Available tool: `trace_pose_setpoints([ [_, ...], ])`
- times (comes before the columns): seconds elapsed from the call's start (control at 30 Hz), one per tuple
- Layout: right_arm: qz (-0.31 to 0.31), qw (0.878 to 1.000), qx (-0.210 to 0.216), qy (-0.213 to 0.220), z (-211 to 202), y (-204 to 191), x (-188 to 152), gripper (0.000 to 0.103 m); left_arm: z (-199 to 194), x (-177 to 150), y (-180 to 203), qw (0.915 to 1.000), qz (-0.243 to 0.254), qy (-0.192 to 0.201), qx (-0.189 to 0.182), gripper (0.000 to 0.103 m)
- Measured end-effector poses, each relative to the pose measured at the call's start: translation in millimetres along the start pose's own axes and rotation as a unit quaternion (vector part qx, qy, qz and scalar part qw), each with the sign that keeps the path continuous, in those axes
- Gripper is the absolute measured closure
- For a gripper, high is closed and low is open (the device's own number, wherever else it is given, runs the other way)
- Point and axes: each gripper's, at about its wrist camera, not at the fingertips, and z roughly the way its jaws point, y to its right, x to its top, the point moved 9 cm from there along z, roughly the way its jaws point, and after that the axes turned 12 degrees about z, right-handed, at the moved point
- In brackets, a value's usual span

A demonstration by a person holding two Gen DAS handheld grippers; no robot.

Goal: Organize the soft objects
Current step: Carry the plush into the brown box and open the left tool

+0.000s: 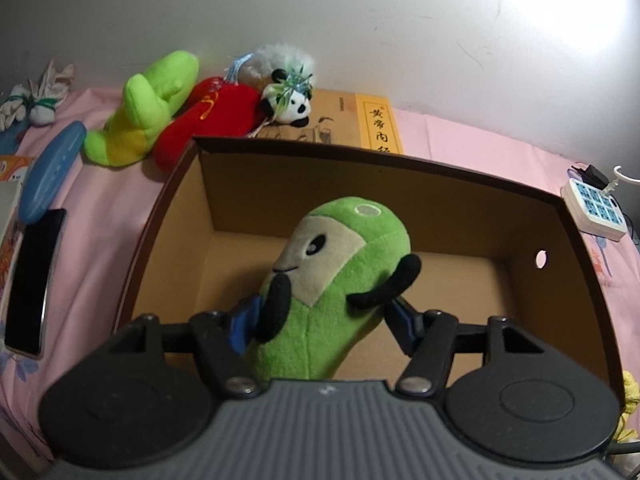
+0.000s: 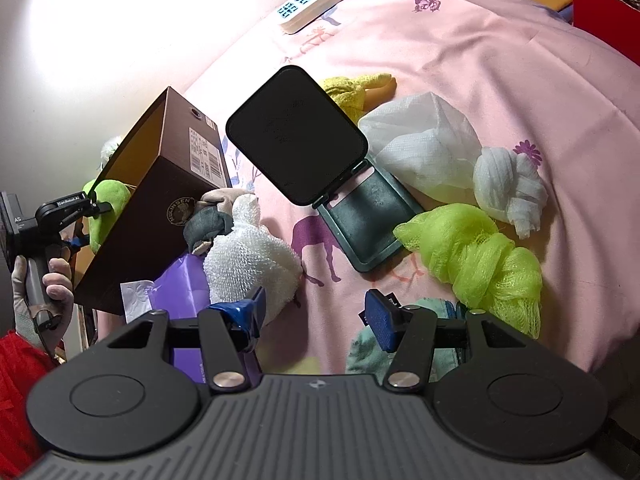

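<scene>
My left gripper (image 1: 322,320) is shut on a green plush toy (image 1: 336,280) with a beige face and black arms, holding it upright over the open brown cardboard box (image 1: 576,236). The box inside looks bare. In the right wrist view the same box (image 2: 160,200) stands at left, with the left gripper (image 2: 76,236) and green toy (image 2: 106,208) at its opening. My right gripper (image 2: 316,316) is open and empty above the pink bedsheet, between a white knotted cloth (image 2: 248,256) and a lime mesh bundle (image 2: 480,256).
Behind the box lie a lime plush (image 1: 144,108), a red plush (image 1: 208,116), a panda (image 1: 292,100) and a yellow book (image 1: 376,124). A power strip (image 1: 594,208), a folding black mirror (image 2: 300,136), white cloths (image 2: 428,152), a yellow cloth (image 2: 352,88) and a purple bag (image 2: 184,292) lie around.
</scene>
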Motion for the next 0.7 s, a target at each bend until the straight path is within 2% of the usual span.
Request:
trace_pose_setpoints([
  [0.13, 0.004, 1.0, -0.003, 0.004, 0, -2, -1, 0.064, 14, -5, -7, 0.9993, -0.007, -0.029, 0.02, 0.034],
  [0.33, -0.002, 1.0, -0.003, 0.002, 2, -7, -1, 0.064, 7, -5, -8, 0.9995, -0.001, -0.021, 0.025, 0.026],
  [0.53, -0.012, 1.0, 0.007, -0.001, 5, -15, 1, 0.064, -31, -1, -7, 0.9987, 0.024, 0.024, 0.039, 0.023],
  [0.7, -0.02, 1.0, 0.012, -0.012, 11, -18, 2, 0.064, -71, -11, -1, 0.9974, 0.038, 0.047, 0.04, 0.023],
])
